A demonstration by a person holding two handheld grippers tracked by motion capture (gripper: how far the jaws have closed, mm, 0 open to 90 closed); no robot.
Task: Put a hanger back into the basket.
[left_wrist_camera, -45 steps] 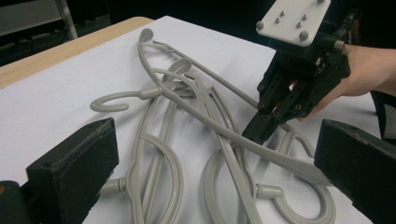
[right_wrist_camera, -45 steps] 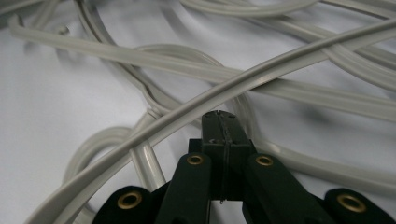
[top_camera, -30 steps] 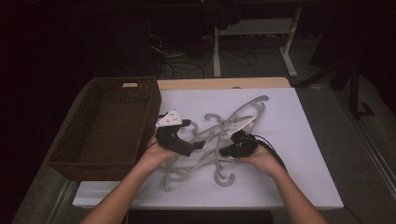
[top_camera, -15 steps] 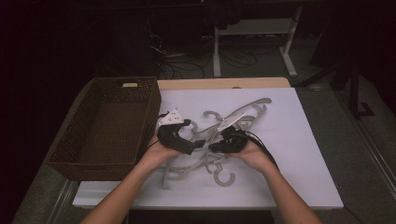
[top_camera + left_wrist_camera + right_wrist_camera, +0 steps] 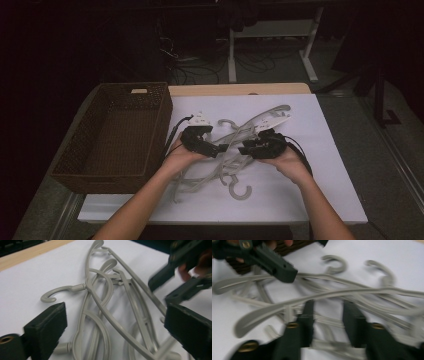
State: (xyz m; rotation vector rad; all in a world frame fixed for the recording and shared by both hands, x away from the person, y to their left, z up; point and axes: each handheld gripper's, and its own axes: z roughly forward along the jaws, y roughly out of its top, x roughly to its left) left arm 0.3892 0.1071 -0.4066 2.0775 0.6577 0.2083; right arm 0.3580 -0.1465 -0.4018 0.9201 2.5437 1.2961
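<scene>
Grey plastic hangers (image 5: 235, 150) lie tangled mid-table, right of the wicker basket (image 5: 115, 135). Left gripper (image 5: 220, 148) hangs wide open over them; right gripper (image 5: 243, 149) has just been opening, nothing pinched. I'd clamp one hook stem, then lift slowly so the others slide off.

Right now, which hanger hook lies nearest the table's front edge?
The open C-shaped hook below the pile, between the two forearms. The other hooks, like the one behind the left gripper, lie farther back.

Tangled heap of grey plastic hangers (image 5: 235, 150), hooks splayed, flat on the white table middle
</scene>
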